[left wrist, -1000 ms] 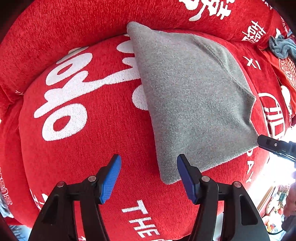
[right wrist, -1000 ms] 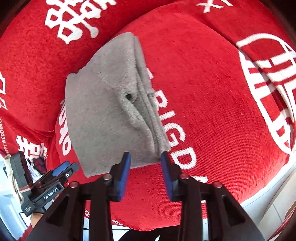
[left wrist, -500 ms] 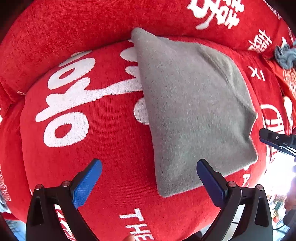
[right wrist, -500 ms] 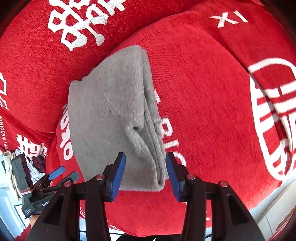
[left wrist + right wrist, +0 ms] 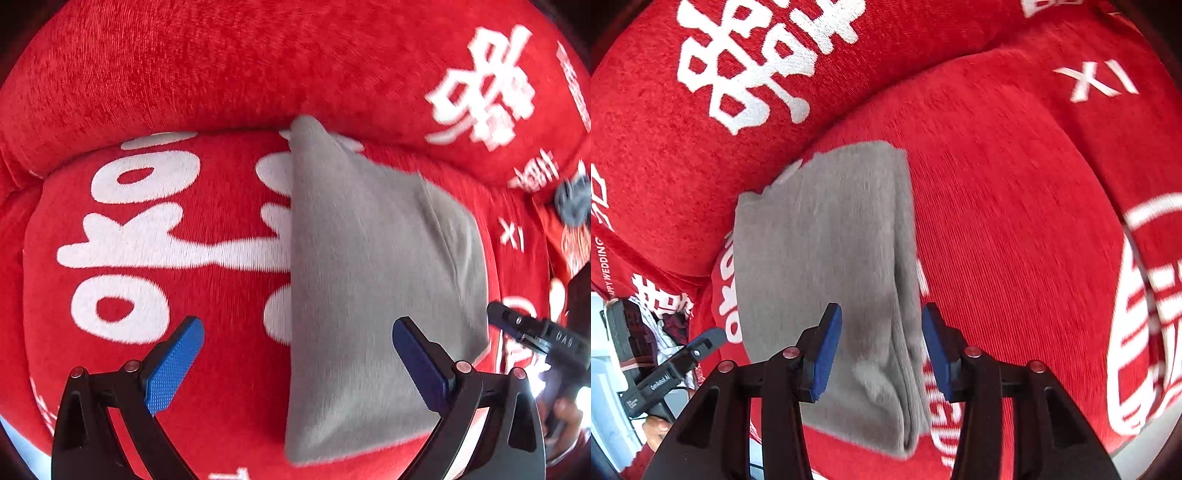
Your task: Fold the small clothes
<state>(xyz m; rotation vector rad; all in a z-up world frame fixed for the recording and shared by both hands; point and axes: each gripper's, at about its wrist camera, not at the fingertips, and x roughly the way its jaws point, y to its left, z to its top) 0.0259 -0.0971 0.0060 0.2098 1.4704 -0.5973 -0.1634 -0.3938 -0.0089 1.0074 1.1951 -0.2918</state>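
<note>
A grey folded garment (image 5: 369, 277) lies flat on the red sofa seat (image 5: 221, 369). My left gripper (image 5: 295, 328) hovers above its near left edge, jaws wide open: the right pad is over the cloth, the left pad over the red cover. From the right wrist the same garment (image 5: 820, 240) shows a thick layered fold along its right side. My right gripper (image 5: 881, 314) stands open astride that fold near the front corner, with neither pad pressing on it. A finger (image 5: 517, 325) of the right gripper shows at the garment's far right corner.
The red cover has large white characters, and the back cushion (image 5: 221, 74) rises behind the seat. A small blue-grey cloth (image 5: 572, 199) lies far right. The seat's front edge (image 5: 1145, 443) drops off close below the grippers. A person's hand (image 5: 657, 428) holds the left gripper.
The left gripper's jaws have spread wide and it has shifted right, over the garment's left edge. The right gripper has opened a little and moved forward, so the folded edge is now between its pads.
</note>
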